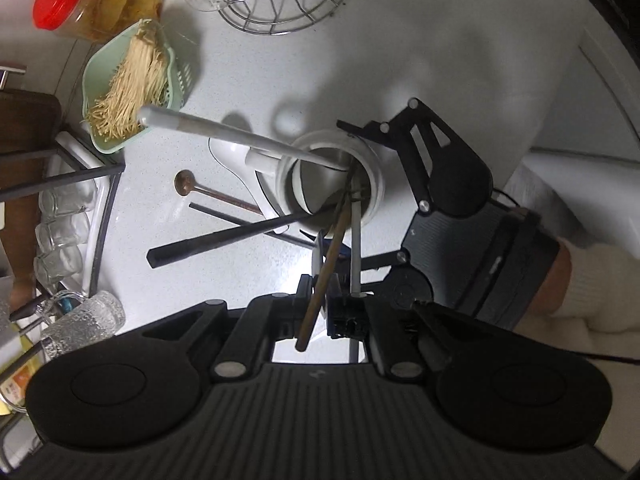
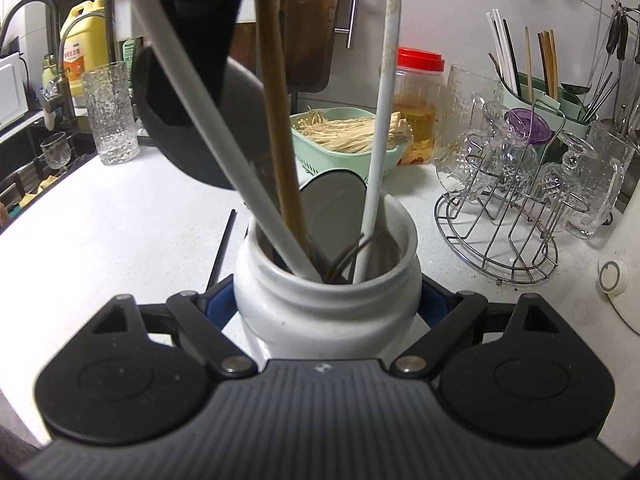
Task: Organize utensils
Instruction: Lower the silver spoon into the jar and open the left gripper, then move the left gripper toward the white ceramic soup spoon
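Note:
A white ceramic jar [image 1: 374,184] [image 2: 328,312] stands on the white counter and holds several utensils: a thick white handle [image 1: 240,134], a black handle [image 1: 208,244], a thin white handle [image 1: 355,252] and a wire whisk head [image 2: 348,256]. My right gripper [image 2: 326,300] is shut on the jar's body, its blue pads [image 2: 218,300] pressing both sides. My left gripper [image 1: 326,296] points down over the jar, shut on a brown wooden handle [image 1: 324,276] whose lower end sits in the jar. A brown spoon [image 1: 188,184], a black chopstick [image 1: 224,216] and a white scoop [image 1: 228,156] lie on the counter beside the jar.
A green basket of enoki mushrooms [image 2: 348,140] and a red-lidded jar [image 2: 418,92] stand behind the jar. A wire rack with glass cups [image 2: 508,184] is at the right, a green holder with chopsticks [image 2: 532,92] behind it. A tall glass [image 2: 112,112] and the sink are at the left.

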Motion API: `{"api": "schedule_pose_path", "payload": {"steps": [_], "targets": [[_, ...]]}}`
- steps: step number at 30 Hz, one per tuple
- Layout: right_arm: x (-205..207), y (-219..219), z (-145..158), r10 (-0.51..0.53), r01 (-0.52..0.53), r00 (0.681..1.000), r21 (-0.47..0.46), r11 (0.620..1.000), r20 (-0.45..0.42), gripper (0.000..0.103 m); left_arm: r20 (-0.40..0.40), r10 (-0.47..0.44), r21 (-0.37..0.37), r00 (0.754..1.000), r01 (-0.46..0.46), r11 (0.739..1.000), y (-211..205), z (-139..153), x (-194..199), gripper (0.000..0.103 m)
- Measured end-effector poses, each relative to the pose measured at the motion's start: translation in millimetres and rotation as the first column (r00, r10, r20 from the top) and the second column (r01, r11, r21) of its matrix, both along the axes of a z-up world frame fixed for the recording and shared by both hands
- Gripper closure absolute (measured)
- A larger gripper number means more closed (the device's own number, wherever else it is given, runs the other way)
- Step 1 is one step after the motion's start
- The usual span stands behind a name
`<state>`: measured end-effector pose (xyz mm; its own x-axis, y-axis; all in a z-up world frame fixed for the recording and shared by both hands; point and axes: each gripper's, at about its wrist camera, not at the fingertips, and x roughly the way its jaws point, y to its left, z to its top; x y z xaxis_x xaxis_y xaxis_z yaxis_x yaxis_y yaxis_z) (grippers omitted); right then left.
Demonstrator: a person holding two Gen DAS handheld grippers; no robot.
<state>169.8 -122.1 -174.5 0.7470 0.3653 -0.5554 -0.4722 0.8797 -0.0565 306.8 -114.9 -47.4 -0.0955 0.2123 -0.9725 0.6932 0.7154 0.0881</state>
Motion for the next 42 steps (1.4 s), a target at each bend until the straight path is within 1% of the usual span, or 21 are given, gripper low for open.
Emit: {"api": "schedule_pose_path", "payload": {"steps": [1, 3, 5, 6, 7, 8, 9, 10, 12, 15, 19, 21, 24, 27, 31, 33, 37, 40, 42], "targets": [[0.0, -0.1, -0.1, 0.000, 0.000, 1.000, 0.000, 1.000, 0.000, 0.012, 0.004, 0.008, -0.007, 1.000, -0.008, 1.000, 2.4, 0.3, 0.7, 0.096], [0.9, -0.1, 0.0, -0.001, 0.001, 1.000, -0.001, 1.000, -0.002, 0.011, -0.003, 0.014, -0.044, 1.000, -0.014, 0.999, 6.5, 2.6, 0.1, 0.096], [0.7, 0.2, 0.2, -0.001, 0.001, 1.000, -0.002, 1.000, -0.003, 0.012, 0.036, 0.008, -0.045, 0.999, -0.007, 0.999, 9.3, 7.2, -4.1, 0.093], [0.8, 0.2, 0.4, -0.002, 0.002, 1.000, -0.002, 1.000, -0.004, 0.012, 0.050, 0.003, -0.048, 0.999, -0.001, 0.999, 10.6, 9.8, -5.9, 0.089], [1.0, 0.3, 0.5, -0.002, 0.002, 1.000, -0.003, 1.000, -0.005, 0.011, 0.059, 0.003, -0.065, 0.998, 0.000, 0.998, 11.5, 13.4, -7.0, 0.080], [0.6, 0.5, 0.6, -0.001, 0.001, 1.000, -0.003, 1.000, -0.005, 0.011, 0.073, 0.012, -0.084, 0.997, -0.005, 0.996, 13.7, 17.4, -7.4, 0.073], [0.7, 0.7, 0.6, 0.000, 0.000, 1.000, -0.004, 1.000, -0.004, 0.011, 0.097, 0.020, -0.097, 0.995, -0.011, 0.995, 16.1, 21.9, -7.3, 0.062], [1.1, 0.8, 0.4, 0.001, -0.001, 1.000, -0.005, 1.000, -0.005, 0.011, 0.117, 0.023, -0.114, 0.993, -0.010, 0.993, 18.2, 26.6, -8.1, 0.061], [1.8, 0.8, 0.7, 0.004, -0.004, 1.000, -0.008, 1.000, -0.007, 0.011, 0.152, 0.031, -0.147, 0.988, -0.008, 0.989, 21.6, 35.2, -10.5, 0.061], [2.6, 0.9, 1.3, 0.006, -0.006, 1.000, -0.011, 1.000, -0.012, 0.011, 0.204, 0.074, -0.217, 0.976, -0.029, 0.976, 28.9, 49.2, -17.0, 0.061], [3.8, 1.2, 1.8, 0.010, -0.011, 1.000, -0.014, 1.000, -0.018, 0.011, 0.263, 0.155, -0.323, 0.952, -0.064, 0.944, 43.8, 65.6, -29.6, 0.061], [4.3, 1.2, 1.9, 0.012, -0.012, 1.000, -0.016, 1.000, -0.020, 0.011, 0.289, 0.189, -0.361, 0.938, -0.076, 0.929, 51.4, 70.5, -38.1, 0.061], [5.4, 0.6, 2.4, 0.018, -0.019, 0.999, -0.018, 1.000, -0.029, 0.011, 0.312, 0.231, -0.401, 0.922, -0.092, 0.911, 65.0, 75.3, -51.0, 0.061], [5.7, 0.2, 2.8, 0.022, -0.023, 0.999, -0.022, 0.999, -0.036, 0.011, 0.317, 0.269, -0.439, 0.910, -0.110, 0.892, 80.7, 76.3, -62.2, 0.061], [4.9, 0.2, 2.9, 0.025, -0.026, 0.999, -0.023, 0.999, -0.038, 0.011, 0.334, 0.343, -0.490, 0.878, -0.149, 0.859, 105.6, 76.5, -71.2, 0.061], [4.6, 0.3, 2.6, 0.024, -0.025, 0.999, -0.021, 0.999, -0.036, 0.011, 0.353, 0.375, -0.500, 0.857, -0.166, 0.850, 115.1, 76.5, -75.4, 0.061], [3.9, -0.6, 2.6, 0.027, -0.028, 0.999, -0.015, 0.999, -0.037, 0.012, 0.381, 0.441, -0.544, 0.813, -0.188, 0.818, 136.8, 75.6, -86.2, 0.061], [3.2, -0.6, 2.9, 0.031, -0.031, 0.999, -0.019, 0.999, -0.037, 0.011, 0.382, 0.491, -0.577, 0.783, -0.213, 0.789, 153.1, 68.1, -92.2, 0.061], [3.2, 0.2, 2.9, 0.035, -0.035, 0.999, -0.025, 0.999, -0.034, 0.011, 0.391, 0.510, -0.585, 0.766, -0.220, 0.780, 163.2, 59.8, -95.0, 0.061]]}}
